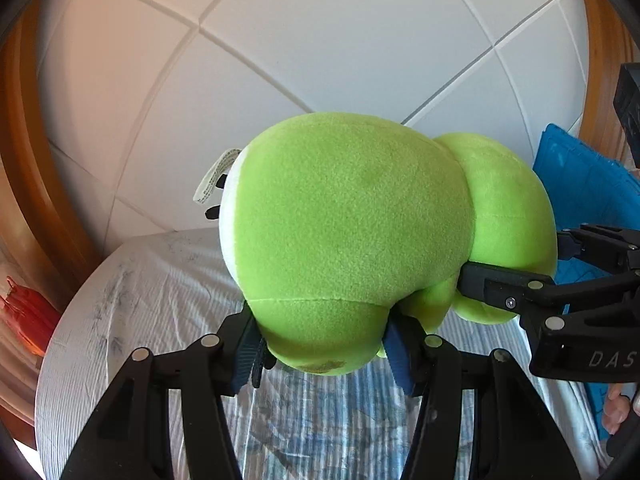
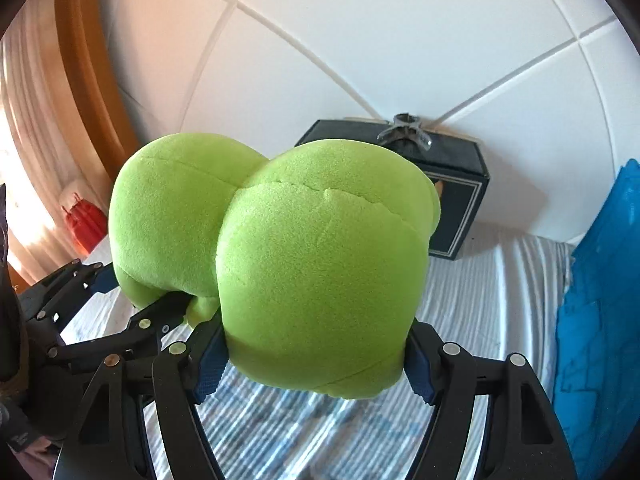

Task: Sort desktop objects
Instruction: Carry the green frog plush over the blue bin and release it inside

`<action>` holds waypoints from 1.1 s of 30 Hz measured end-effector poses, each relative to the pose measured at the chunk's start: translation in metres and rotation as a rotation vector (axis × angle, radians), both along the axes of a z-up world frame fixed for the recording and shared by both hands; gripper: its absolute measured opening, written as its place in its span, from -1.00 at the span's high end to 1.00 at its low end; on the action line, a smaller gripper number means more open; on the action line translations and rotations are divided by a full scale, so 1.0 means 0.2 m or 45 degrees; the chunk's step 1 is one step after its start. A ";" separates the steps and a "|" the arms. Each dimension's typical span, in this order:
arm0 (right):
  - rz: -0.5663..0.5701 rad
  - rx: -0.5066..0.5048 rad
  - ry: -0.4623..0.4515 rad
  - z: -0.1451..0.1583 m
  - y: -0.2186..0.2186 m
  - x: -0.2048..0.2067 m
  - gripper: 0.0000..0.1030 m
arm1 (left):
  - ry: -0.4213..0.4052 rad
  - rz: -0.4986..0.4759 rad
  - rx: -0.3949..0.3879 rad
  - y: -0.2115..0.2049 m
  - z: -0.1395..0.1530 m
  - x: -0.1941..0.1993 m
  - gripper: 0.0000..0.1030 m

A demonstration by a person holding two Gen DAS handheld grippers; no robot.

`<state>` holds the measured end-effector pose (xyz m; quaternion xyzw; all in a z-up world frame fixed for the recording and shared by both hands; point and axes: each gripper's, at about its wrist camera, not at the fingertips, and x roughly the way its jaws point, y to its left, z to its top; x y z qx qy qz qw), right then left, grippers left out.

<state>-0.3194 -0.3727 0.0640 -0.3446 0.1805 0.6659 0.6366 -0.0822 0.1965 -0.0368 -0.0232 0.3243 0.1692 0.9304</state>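
Note:
A lime-green plush toy [image 1: 352, 220] with a white patch and a sewn-in label hangs in the air above the striped cloth [image 1: 160, 300], held from two sides. In the left wrist view my left gripper [image 1: 326, 350] is shut on the toy's lower bulge, its blue pads pressing in. My right gripper [image 1: 520, 264] comes in from the right and pinches the toy's other lobe. In the right wrist view the right gripper [image 2: 316, 366] squeezes the nearer lobe of the plush toy [image 2: 320, 264]. The left gripper [image 2: 134, 294] clamps the far lobe at the left.
A blue plastic crate [image 2: 600, 320] stands at the right edge. A dark box [image 2: 460, 196] with a grey metal piece [image 2: 404, 130] on top sits against the white tiled wall. A red object [image 2: 84, 220] lies far left by the wooden frame. A person's fingers [image 1: 616, 408] show at the right.

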 end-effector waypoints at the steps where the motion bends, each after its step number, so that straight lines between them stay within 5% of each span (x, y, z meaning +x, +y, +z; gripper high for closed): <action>1: -0.005 0.022 -0.004 0.06 -0.06 -0.01 -0.42 | -0.021 -0.012 0.009 -0.04 0.06 -0.03 -0.04; 9: -0.077 0.225 -0.025 0.46 -0.48 0.09 -0.42 | -0.183 -0.156 0.093 -0.50 0.44 -0.18 -0.04; 17: -0.213 0.381 -0.031 0.83 -0.95 0.43 -0.43 | -0.287 -0.344 0.138 -1.13 0.67 -0.12 -0.04; 25: -0.386 0.405 -0.052 1.03 -1.42 0.96 -0.43 | -0.270 -0.546 0.121 -1.88 0.68 -0.01 -0.04; 33: -0.510 0.290 -0.023 1.03 -1.81 1.50 -0.44 | -0.108 -0.679 0.051 -2.49 0.50 0.05 -0.04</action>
